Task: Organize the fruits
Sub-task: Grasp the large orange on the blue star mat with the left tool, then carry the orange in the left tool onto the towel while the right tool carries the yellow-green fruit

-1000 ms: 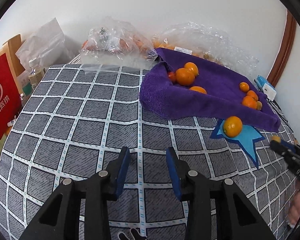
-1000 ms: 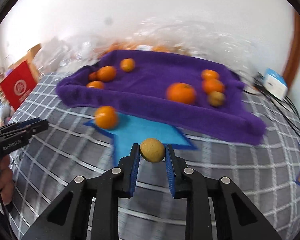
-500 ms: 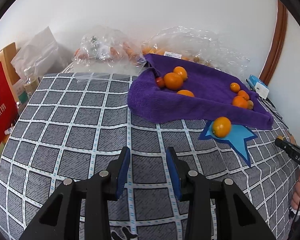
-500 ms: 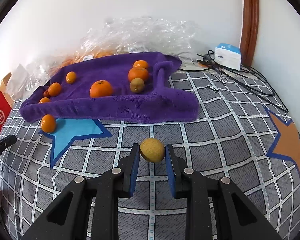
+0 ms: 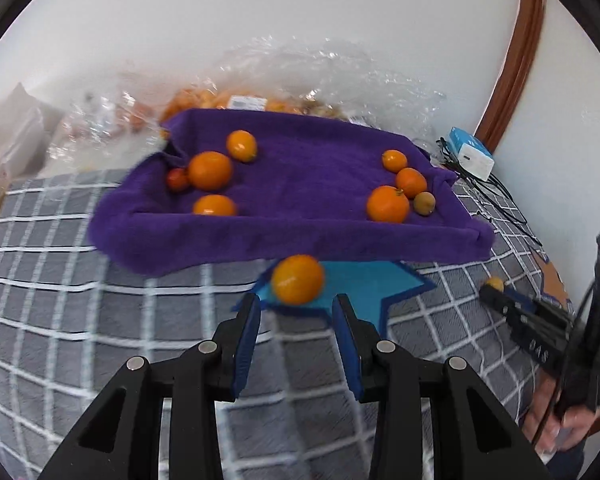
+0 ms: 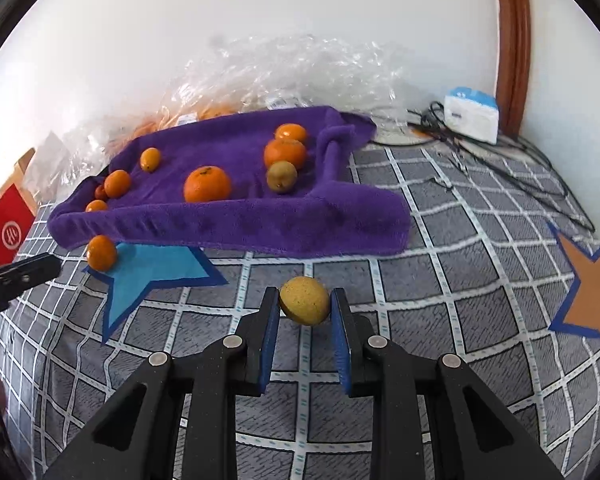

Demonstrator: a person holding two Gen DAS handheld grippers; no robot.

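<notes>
Fruit sits in two spots: your right gripper clenches a yellowish fruit above the checked cloth, while your left gripper, empty and apparently parted, lines up behind the orange on the blue star.

My right gripper: matt black plastic, blue rubbery pads, pinching rough, pitted yellow fruit. Purple towel: plush, fuzzy cloth. Oranges on it: glossy, smooth peel. Grid bedcover: matt woven fabric. Far bags: crinkled, shiny clear plastic. Door frame, far right: glossy wood.
</notes>
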